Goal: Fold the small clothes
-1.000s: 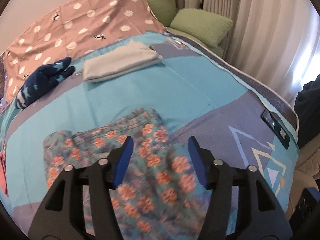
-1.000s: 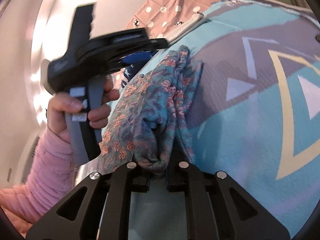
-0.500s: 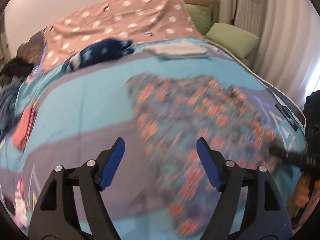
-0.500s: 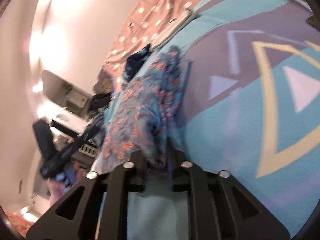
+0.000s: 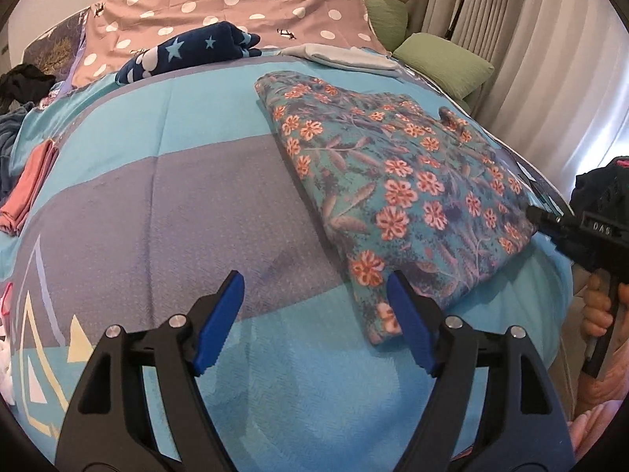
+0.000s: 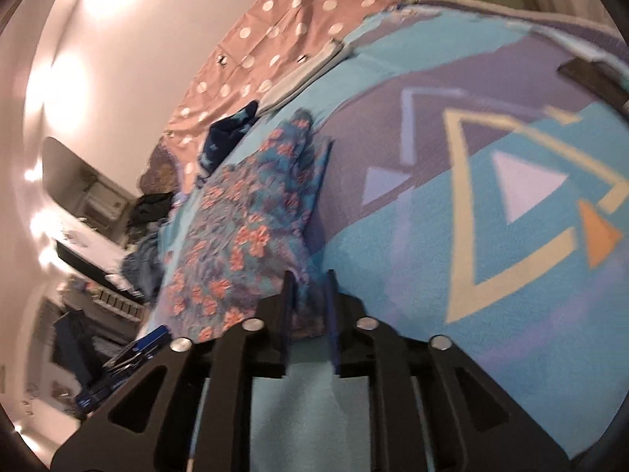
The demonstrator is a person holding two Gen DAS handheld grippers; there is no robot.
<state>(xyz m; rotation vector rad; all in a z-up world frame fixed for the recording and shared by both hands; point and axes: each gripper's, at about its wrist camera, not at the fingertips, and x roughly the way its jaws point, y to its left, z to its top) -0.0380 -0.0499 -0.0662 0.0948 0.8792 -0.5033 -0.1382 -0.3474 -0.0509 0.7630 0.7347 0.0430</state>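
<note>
The floral garment (image 5: 397, 192) lies folded into a long flat panel on the blue patterned bedspread (image 5: 165, 204), running from the middle of the bed toward its near right edge. It looks flat and squared off, so the fold seems to be laid down and the hands are letting go of it.

The right gripper (image 6: 310, 299) sits low at the garment's near corner. Its jaws stand narrow and are opening, with a bit of the floral cloth between them; the pads appear to have come off the fabric, though the picture is blurred there. The low angle suits setting the corner down without dragging it.

The left gripper (image 5: 314, 314) hovers over bare bedspread just beside the garment's near end, its blue pads (image 5: 220, 314) spread wide with nothing between them. Wide jaws here read as readiness for the next pinch.

Farther back, a navy star-print piece (image 5: 188, 51) and a pale folded piece (image 5: 342, 57) rest near the polka-dot sheet (image 5: 236, 4), likely the finished pile. A pink folded item (image 5: 29, 188) lies at the left edge.
</note>
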